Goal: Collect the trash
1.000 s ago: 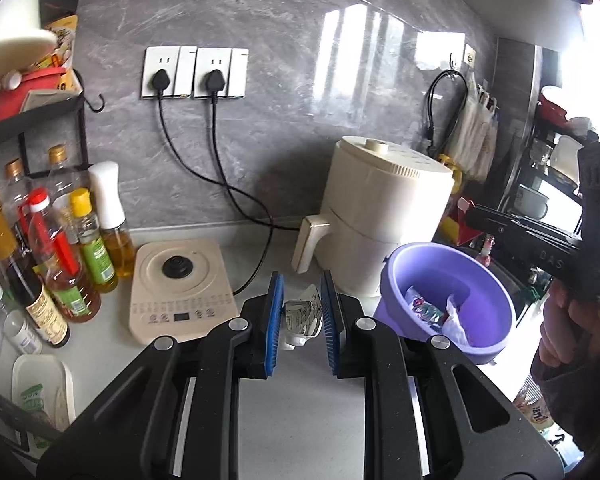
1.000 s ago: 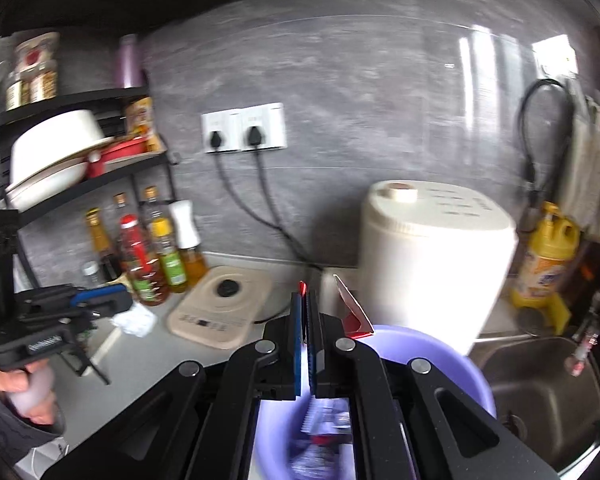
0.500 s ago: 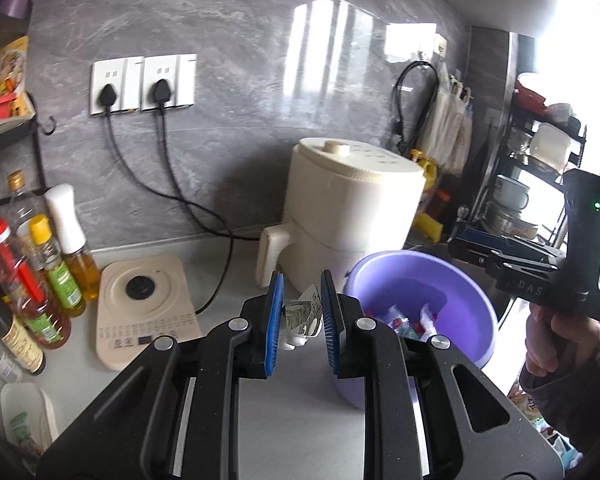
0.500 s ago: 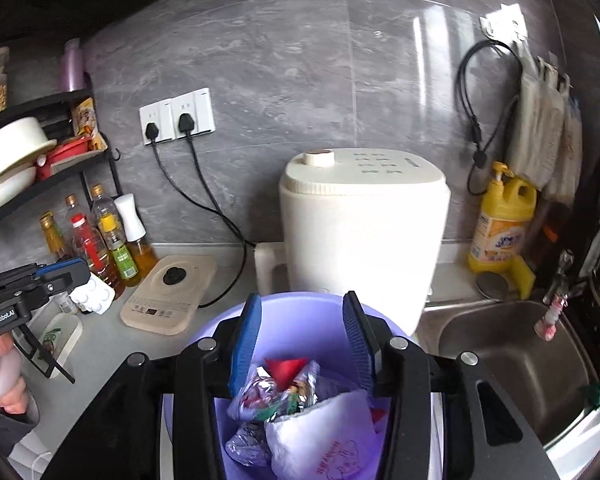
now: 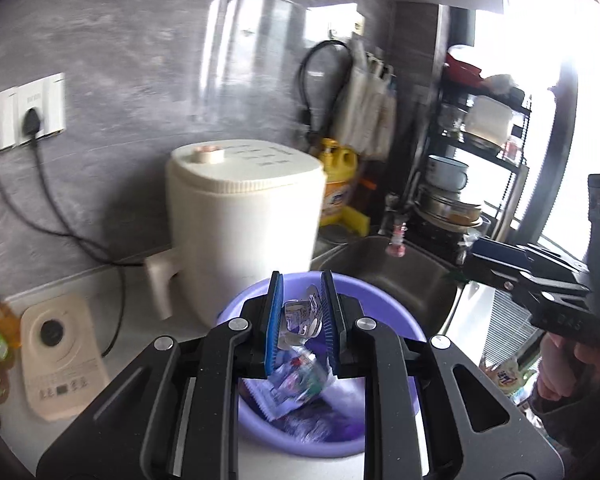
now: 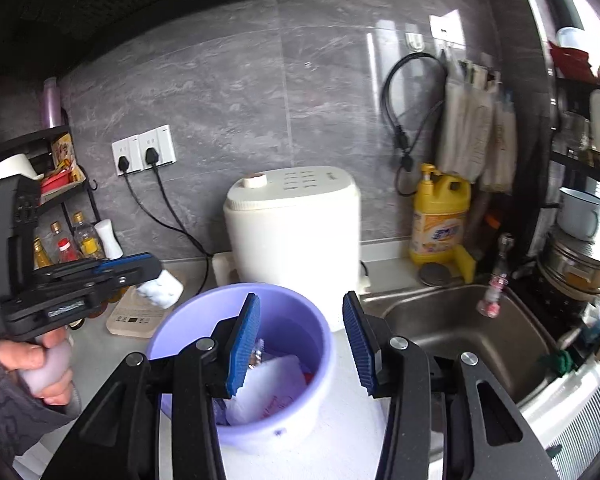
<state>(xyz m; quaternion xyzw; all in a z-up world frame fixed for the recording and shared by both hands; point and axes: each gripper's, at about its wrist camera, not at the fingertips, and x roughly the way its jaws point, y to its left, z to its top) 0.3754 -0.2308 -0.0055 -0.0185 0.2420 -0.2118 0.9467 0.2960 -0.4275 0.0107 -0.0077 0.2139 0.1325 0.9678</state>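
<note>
Holding a crumpled wrapper (image 5: 300, 318) between its blue pads (image 5: 273, 320), the left tool (image 5: 300, 320) is narrowed onto that piece and hangs directly over the purple basin (image 5: 388, 320). In the right wrist view the same left tool (image 6: 150, 270) is seen from the side, reaching in from the left with a white wad (image 6: 160, 285) at its tip, level with the basin's near rim (image 6: 188, 312); the person's left hand (image 6: 40, 364) grips the handle below, sleeve at the wrist. The wad sits above the worktop (image 6: 96, 344), just left of the basin, not yet inside it.

The right tool (image 6: 300, 340) stands wide, pads (image 6: 244, 336) well apart, nothing between them. Its left finger overlaps the basin's opening; its right finger lies toward the sink (image 6: 460, 332). From the left wrist view the right tool (image 5: 484, 266) points leftward over the sink, held by the right hand (image 5: 560, 368) at the frame edge.

Trash already lies in the basin: a white packet (image 6: 268, 392) and shiny wrappers (image 5: 296, 380). The basin stands on the worktop in front of a cream cooker (image 6: 296, 232), between a flat cream hotplate (image 5: 60, 352) and the sink. A yellow detergent bottle (image 6: 440, 220) stands behind the sink.
</note>
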